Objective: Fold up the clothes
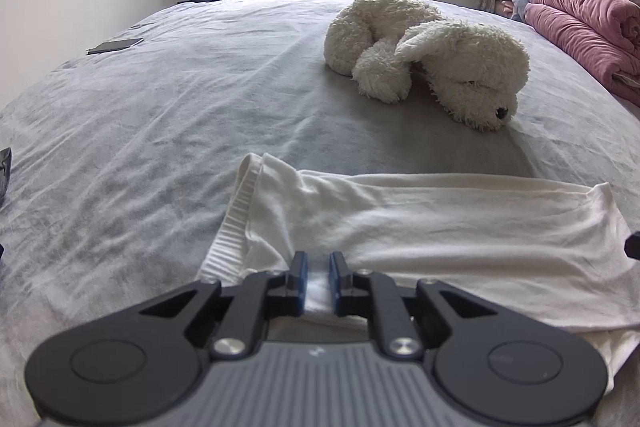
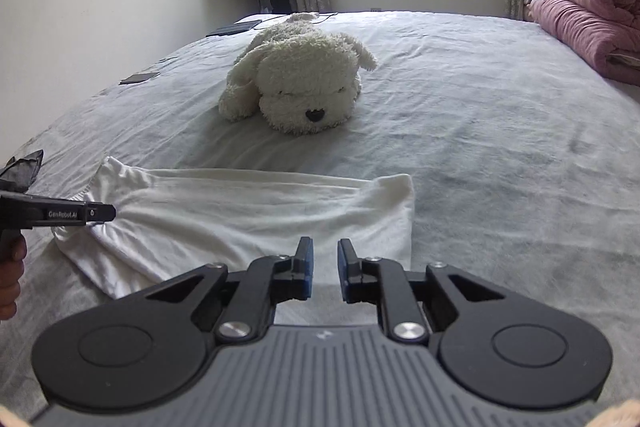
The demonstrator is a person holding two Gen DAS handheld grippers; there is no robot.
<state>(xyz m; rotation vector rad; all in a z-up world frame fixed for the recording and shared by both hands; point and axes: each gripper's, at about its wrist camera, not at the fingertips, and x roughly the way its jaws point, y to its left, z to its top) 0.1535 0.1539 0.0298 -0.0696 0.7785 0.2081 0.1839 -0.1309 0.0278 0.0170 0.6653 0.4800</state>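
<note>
A white garment point(image 1: 440, 223) with a ribbed band along its left edge lies folded into a wrinkled rectangle, flat on the gray bed cover at the near edge.

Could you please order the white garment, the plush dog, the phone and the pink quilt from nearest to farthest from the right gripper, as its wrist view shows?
From the right gripper:
1. White garment, directly under the jaws.
2. Plush dog, ahead, mid-bed.
3. Phone, far left edge.
The pink quilt, far right, is too close to the phone to call.
</note>
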